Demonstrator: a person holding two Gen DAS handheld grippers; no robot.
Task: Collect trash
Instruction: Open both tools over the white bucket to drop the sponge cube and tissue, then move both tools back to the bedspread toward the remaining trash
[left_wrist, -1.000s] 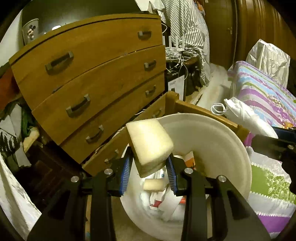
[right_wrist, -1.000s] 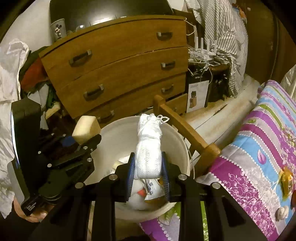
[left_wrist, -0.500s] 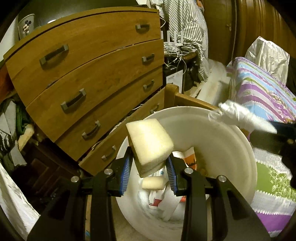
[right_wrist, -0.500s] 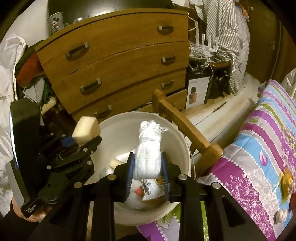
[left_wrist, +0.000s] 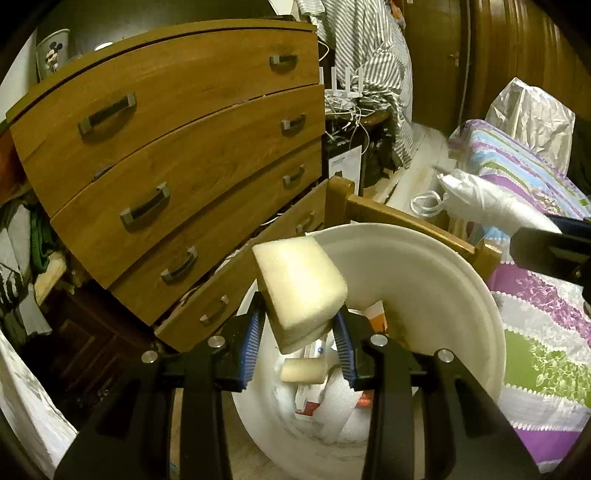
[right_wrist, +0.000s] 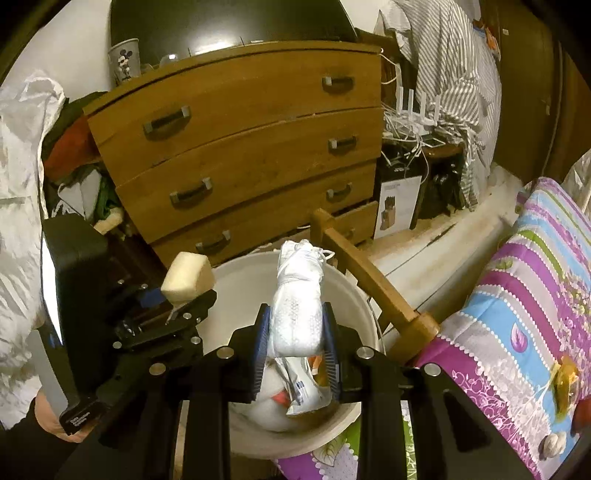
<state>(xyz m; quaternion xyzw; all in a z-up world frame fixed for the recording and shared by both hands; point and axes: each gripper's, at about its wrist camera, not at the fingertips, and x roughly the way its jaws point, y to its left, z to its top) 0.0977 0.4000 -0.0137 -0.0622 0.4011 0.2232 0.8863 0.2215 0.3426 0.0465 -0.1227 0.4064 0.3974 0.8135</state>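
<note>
Trash is partly gathered: the white bucket (left_wrist: 461, 295) on the floor beside the bed (right_wrist: 517, 295) already holds a loose heap of crumpled wrappers, torn printed paper and a small pale foam chunk (left_wrist: 303, 370), all lying at the bottom. Two more pieces are in hand and not yet dropped. The foam block (left_wrist: 301, 286) is clamped in the left gripper (left_wrist: 298, 343) just above the bucket's near rim; its blue ribbed pads press the block's lower end, and the jaws have just eased apart by a hair though the block sits between them and looks gripped. It is a cream, spongy wedge with soft rounded edges and a matte, slightly pitted skin. The right gripper (right_wrist: 295, 341) grasps the tied white bundle (right_wrist: 297, 295), a plastic-wrapped roll with a dotted, quilted look and a knotted drawstring at its far end, held over the bucket's opening. Releasing both is what remains here, as I judge it; whether more rubbish lies elsewhere in the room I cannot tell from these views.

The bucket is smooth, glossy plastic with a rounded lip. Against its far side runs a varnished wooden bed rail (right_wrist: 369, 284), behind that a curved-front wooden dresser (right_wrist: 240, 147) with dull metal handles. The bedcover is striped and floral.
</note>
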